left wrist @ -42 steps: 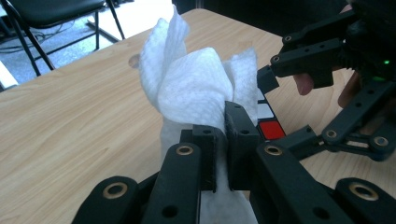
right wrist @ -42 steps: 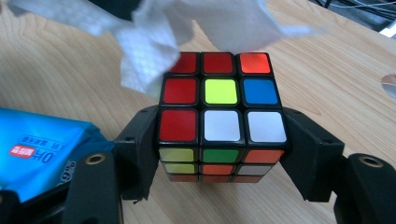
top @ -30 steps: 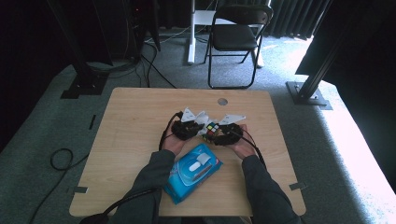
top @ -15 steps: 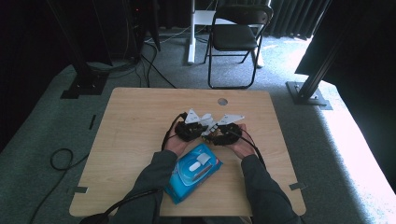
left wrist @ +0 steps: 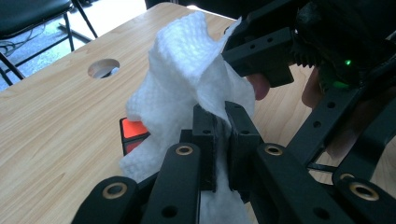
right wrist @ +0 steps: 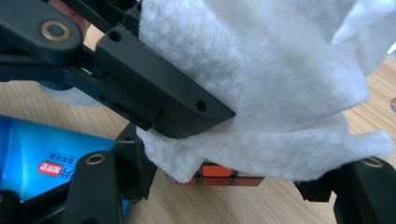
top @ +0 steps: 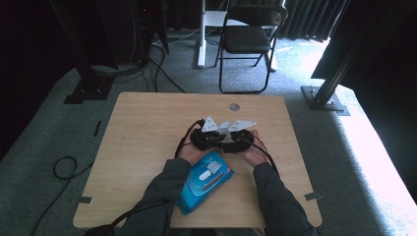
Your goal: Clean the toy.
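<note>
A recording studio: dark curtains (top: 314,19), rig stands (top: 329,88), cables (top: 66,167), carpet (top: 44,128).

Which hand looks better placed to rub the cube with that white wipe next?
Left, probably. The left gripper is shut on the white wipe, which drapes over the puzzle cube. The right gripper's jaws stand on either side of the cube, seemingly steadying it.

Black hand-held grippers (top: 223,139) (grey sleeves (top: 162,189))
</note>
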{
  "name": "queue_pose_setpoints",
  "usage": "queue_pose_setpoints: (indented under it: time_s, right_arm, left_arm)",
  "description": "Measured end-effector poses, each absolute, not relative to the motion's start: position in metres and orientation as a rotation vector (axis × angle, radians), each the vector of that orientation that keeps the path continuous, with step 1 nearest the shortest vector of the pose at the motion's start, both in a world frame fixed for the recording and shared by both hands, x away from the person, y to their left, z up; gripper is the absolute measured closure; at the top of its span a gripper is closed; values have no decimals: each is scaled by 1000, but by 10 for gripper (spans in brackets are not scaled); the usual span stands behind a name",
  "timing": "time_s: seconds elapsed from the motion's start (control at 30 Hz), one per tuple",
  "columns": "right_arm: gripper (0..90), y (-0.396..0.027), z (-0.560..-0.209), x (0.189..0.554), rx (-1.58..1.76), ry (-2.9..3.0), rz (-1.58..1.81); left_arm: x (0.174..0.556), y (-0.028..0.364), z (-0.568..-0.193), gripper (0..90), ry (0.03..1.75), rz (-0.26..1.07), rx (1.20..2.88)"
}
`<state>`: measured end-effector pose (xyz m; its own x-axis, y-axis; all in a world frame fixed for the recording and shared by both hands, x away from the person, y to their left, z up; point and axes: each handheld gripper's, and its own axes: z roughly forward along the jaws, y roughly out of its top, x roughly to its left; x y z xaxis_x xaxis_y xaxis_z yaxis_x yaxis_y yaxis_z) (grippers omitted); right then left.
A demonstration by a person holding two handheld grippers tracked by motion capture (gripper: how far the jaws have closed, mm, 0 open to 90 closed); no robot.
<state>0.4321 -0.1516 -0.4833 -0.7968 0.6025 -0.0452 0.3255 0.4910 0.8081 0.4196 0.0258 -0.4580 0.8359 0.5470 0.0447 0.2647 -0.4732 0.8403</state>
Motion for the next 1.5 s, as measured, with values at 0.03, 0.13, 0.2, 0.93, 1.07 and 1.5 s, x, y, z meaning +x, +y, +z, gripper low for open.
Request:
queue_pose_setpoints:
  time_s: [0.03, 0.13, 0.2, 0.93, 1.07, 1.5]
  right_arm:
    - [345, -152, -483, 432, 778, 2418, 1210]
    - [345, -151, -483, 432, 769, 2422, 1209]
    - [345, -150, -483, 431, 769, 2425, 1208]
    - [346, -149, -481, 428, 731, 2437, 1205]
    - [346, -148, -480, 428, 724, 2437, 1208]
    - [346, -144, -481, 427, 712, 2448, 1202]
  left_arm:
    - [420, 26, -458, 842, 594, 387, 2082]
    - [421, 27, -459, 842, 602, 393, 2077]
    - [422, 28, -459, 842, 609, 395, 2078]
    - [439, 53, -462, 842, 782, 465, 2018]
    - [440, 55, -463, 841, 803, 465, 2009]
    - [438, 48, -461, 841, 784, 454, 2030]
